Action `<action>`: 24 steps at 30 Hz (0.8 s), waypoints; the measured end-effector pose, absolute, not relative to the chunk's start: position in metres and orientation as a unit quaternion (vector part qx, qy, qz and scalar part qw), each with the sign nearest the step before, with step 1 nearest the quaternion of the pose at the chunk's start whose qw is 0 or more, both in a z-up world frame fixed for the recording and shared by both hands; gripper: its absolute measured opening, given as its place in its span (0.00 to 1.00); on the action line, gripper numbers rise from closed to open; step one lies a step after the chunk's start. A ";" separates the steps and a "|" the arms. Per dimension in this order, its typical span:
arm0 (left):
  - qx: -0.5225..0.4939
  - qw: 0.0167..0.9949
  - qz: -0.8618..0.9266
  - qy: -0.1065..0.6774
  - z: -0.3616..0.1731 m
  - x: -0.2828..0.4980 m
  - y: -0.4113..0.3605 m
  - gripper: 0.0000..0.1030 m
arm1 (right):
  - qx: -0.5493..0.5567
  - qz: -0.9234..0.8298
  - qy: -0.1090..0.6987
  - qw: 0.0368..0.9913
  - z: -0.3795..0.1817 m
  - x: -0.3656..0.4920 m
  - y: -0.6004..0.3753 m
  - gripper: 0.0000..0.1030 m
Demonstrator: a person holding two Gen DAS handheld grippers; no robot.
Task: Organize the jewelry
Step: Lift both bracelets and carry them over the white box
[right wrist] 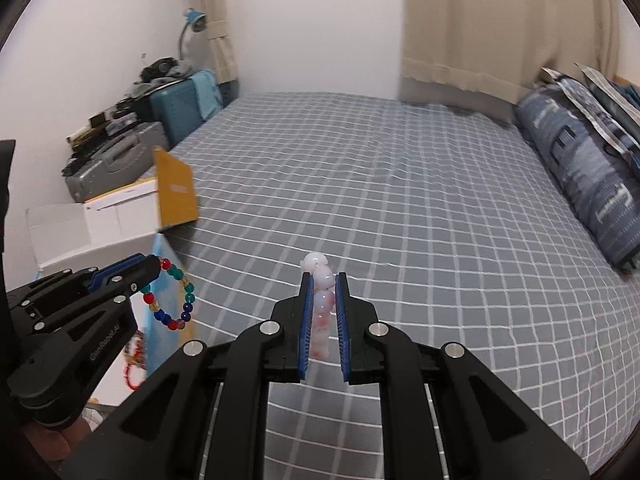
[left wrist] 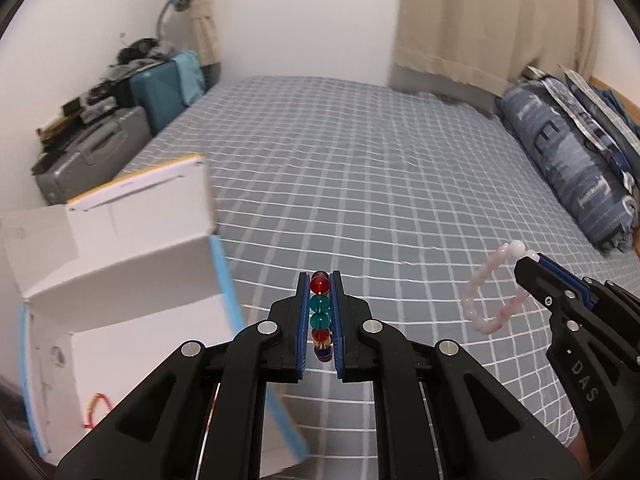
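My left gripper [left wrist: 320, 280] is shut on a multicoloured bead bracelet [left wrist: 320, 316] of red, teal and blue beads, held above the bed. In the right wrist view that bracelet [right wrist: 176, 300] hangs as a loop from the left gripper [right wrist: 154, 266]. My right gripper [right wrist: 323, 278] is shut on a pale pink bead bracelet [right wrist: 323, 304]. In the left wrist view the pink bracelet [left wrist: 492, 288] dangles from the right gripper [left wrist: 528, 262]. An open white box [left wrist: 120, 312] with blue edges lies at the left, with a red and yellow string piece [left wrist: 96, 408] inside.
The bed [left wrist: 380, 184] has a grey checked sheet. Folded blue bedding [left wrist: 576, 168] lies along its right side. Suitcases [left wrist: 104, 148] with clutter on top stand by the left wall under a blue lamp [left wrist: 176, 0]. A yellow box flap [right wrist: 176, 192] sticks up.
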State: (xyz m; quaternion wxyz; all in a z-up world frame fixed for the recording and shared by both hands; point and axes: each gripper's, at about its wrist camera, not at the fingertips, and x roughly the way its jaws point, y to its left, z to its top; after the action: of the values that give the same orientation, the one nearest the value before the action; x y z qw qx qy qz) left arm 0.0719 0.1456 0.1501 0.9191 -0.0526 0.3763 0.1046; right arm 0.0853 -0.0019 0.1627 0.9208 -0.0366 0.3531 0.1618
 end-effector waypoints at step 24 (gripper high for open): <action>-0.127 0.873 0.272 0.386 0.126 -0.043 0.333 0.09 | -0.115 0.340 0.348 0.866 0.148 0.021 0.212 0.10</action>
State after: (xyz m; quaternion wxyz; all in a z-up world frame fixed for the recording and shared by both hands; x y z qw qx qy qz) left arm -0.0427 0.3328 0.1265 0.8726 -0.1273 0.3855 0.2716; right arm 0.0210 0.2117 0.1485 0.8661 -0.1146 0.3478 0.3403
